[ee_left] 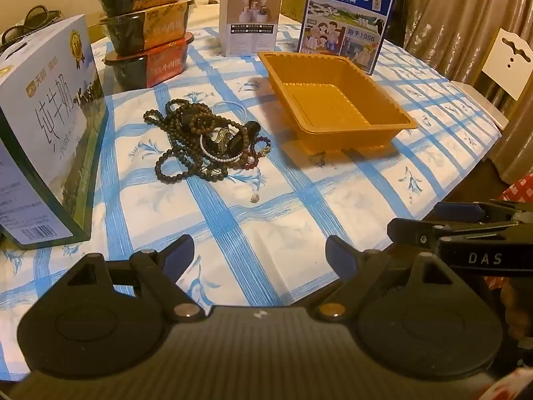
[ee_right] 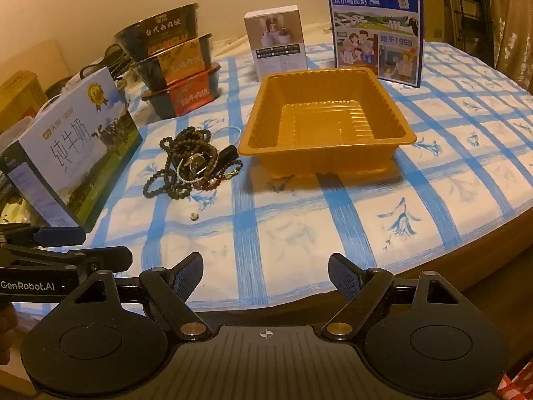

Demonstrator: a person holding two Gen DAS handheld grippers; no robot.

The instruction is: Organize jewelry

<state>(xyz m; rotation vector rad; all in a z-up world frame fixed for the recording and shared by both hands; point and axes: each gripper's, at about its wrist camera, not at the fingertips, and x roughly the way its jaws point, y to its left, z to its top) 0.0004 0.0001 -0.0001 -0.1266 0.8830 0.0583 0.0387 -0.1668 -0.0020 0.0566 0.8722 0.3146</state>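
Nothing is sorted yet, I judge: my left gripper point(ee_left: 260, 253) and right gripper point(ee_right: 265, 273) hang released and empty above the near tablecloth point(ee_left: 299, 200). The jewelry pile point(ee_left: 203, 140) lies tangled just beside the empty orange tray point(ee_left: 336, 100), one loose bead point(ee_left: 255, 198) nearer me. Next I need one strand pinched free; the milk carton point(ee_left: 43, 140) crowds the pile's left, open cloth lies in front.

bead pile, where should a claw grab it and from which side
Probably the outer loop of the bead pile at its near-left edge, coming from above. That loop lies flat and clear of the tangle on the cloth, so the left claw, now open, could pinch it alone.
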